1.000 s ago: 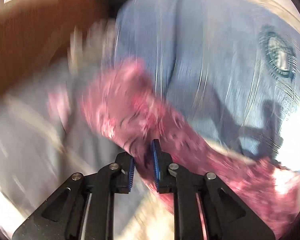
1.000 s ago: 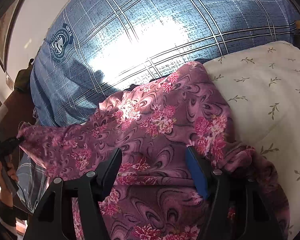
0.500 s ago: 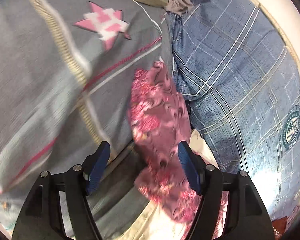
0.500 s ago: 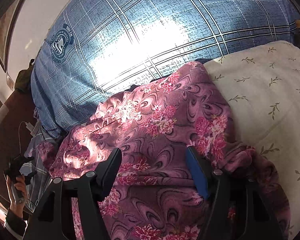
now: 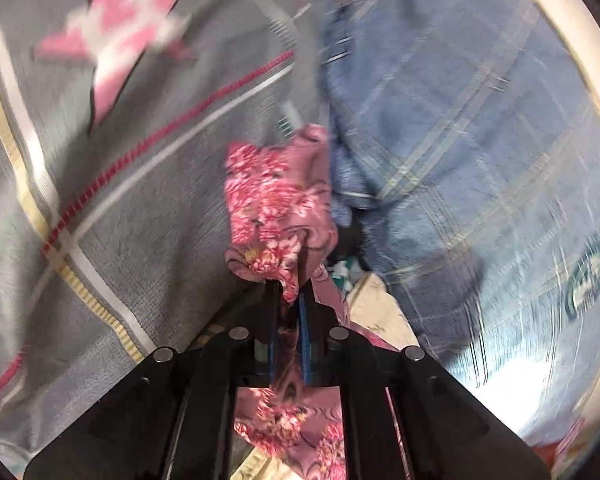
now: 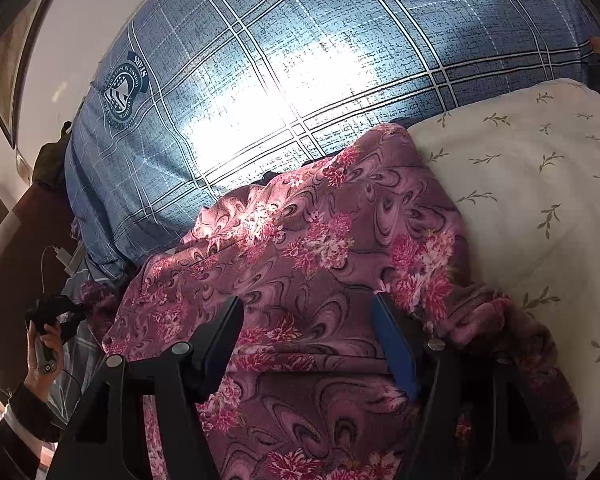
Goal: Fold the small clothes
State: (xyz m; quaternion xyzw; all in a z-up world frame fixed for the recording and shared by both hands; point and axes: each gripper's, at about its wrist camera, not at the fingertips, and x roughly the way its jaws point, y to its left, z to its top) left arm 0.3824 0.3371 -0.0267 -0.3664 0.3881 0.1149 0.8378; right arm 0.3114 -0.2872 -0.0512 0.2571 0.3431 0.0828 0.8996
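Note:
A pink floral garment (image 6: 312, 248) lies spread on the bed, over a white leaf-print cover (image 6: 532, 184). My right gripper (image 6: 308, 320) is open, its fingers resting over the garment's middle. My left gripper (image 5: 288, 296) is shut on a bunched end of the same garment (image 5: 276, 200), which sticks up past the fingertips. In the right wrist view the left gripper (image 6: 56, 312) shows small at the far left, in a person's hand, at the garment's left end.
A large blue plaid pillow (image 6: 284, 64) lies behind the garment and also shows in the left wrist view (image 5: 480, 152). A grey cover with a pink star (image 5: 112, 120) fills the left. A charger and cable (image 6: 60, 256) lie near the bed's left edge.
My left gripper was shut on the garment, opened half a second ago, and is now shut on its bunched end again. The garment's left end has dropped lower. The right gripper has not moved.

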